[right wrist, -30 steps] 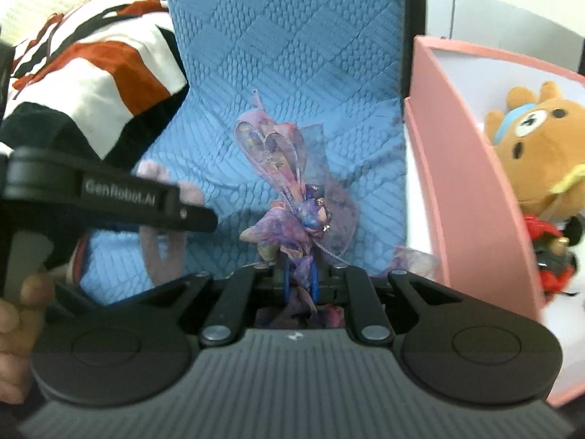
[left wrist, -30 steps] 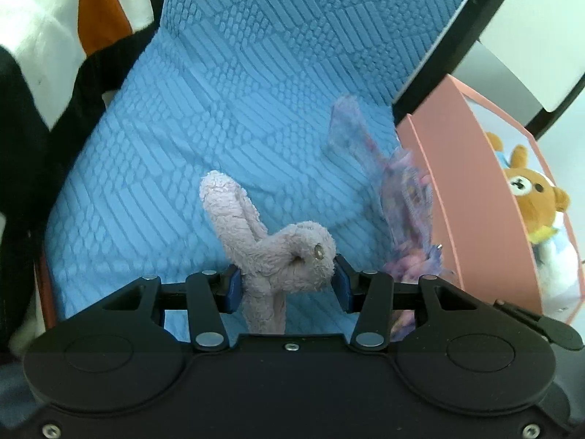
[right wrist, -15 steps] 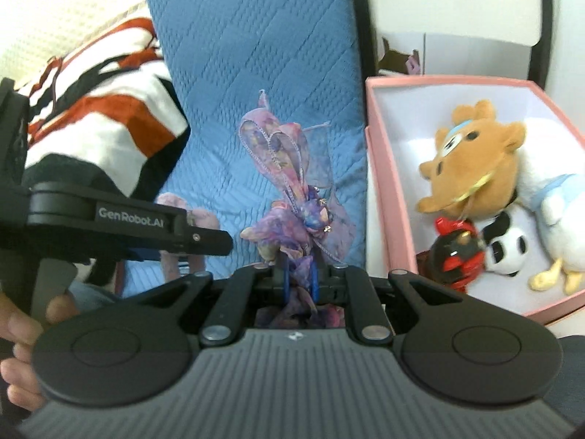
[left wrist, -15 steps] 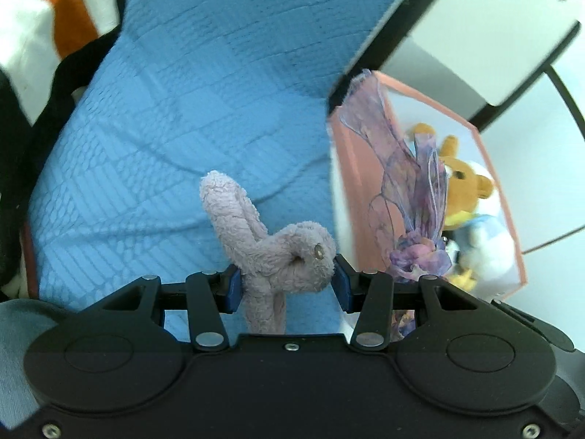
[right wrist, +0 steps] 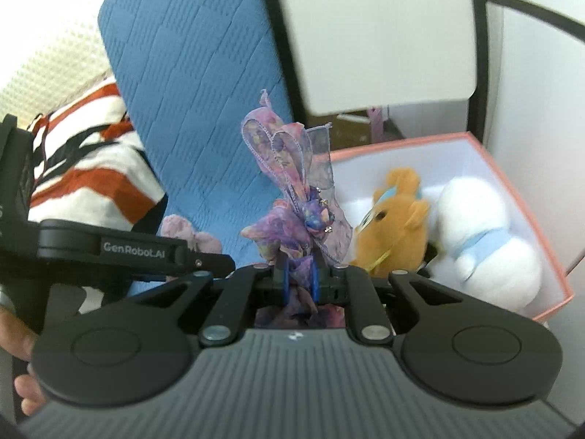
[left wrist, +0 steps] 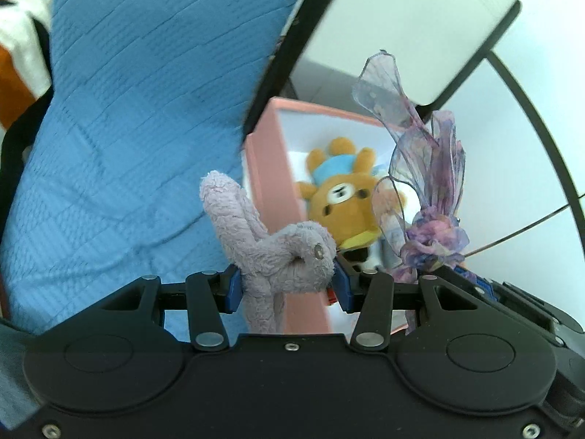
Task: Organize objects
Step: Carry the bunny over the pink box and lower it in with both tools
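Left wrist: left gripper [left wrist: 287, 287] clamps plush bunny [left wrist: 281, 256] near pink box [left wrist: 272, 183]. Right gripper [right wrist: 299, 281] pinches ribbon bow [right wrist: 296, 197]. Risk: loose ribbon snags box rim.

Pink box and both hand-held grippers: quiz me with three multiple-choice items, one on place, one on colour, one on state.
1. Where does the brown plush bear lie?
A. On the blue quilted cover
B. Inside the pink cardboard box
C. In a gripper

2. What colour is the plush bunny in the left hand-held gripper?
A. Lilac
B. Green
C. Orange

3. How is the right hand-held gripper?
A. Open, holding nothing
B. Shut on the purple gauzy ribbon bow
C. Shut on the bear

Answers: B, the bear sits against the box's white lining beside a white plush; A, its fur is pale purple; B, the blue pads pinch the bow's base.
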`<state>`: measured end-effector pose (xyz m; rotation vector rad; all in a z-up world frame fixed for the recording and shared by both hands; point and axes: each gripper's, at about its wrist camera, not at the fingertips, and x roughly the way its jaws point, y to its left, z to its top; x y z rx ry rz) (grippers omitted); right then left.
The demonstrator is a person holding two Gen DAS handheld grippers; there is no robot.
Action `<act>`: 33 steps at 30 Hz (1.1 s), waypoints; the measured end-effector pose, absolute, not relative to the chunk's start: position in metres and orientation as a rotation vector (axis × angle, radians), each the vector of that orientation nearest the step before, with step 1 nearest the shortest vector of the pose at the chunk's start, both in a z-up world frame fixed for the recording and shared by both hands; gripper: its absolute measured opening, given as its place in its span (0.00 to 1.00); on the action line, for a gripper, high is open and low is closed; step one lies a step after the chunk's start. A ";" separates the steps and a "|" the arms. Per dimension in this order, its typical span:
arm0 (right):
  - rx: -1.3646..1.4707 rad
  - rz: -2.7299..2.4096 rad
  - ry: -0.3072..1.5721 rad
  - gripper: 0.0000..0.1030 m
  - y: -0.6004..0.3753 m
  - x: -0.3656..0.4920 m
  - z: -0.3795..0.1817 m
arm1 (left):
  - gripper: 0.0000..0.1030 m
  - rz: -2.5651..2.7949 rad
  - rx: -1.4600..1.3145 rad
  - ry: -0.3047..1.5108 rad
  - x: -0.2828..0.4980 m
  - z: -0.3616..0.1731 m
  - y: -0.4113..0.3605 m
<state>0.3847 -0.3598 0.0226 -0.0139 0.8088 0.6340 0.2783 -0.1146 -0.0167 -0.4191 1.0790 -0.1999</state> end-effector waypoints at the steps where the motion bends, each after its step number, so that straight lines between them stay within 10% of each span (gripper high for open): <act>1: -0.010 0.633 0.802 0.15 -0.364 0.388 0.027 | 0.44 -0.203 -0.413 1.074 0.280 -0.011 -0.120; 33: -0.030 0.512 0.930 0.17 -0.450 0.483 -0.057 | 0.44 -0.249 -0.373 1.193 0.319 -0.063 -0.260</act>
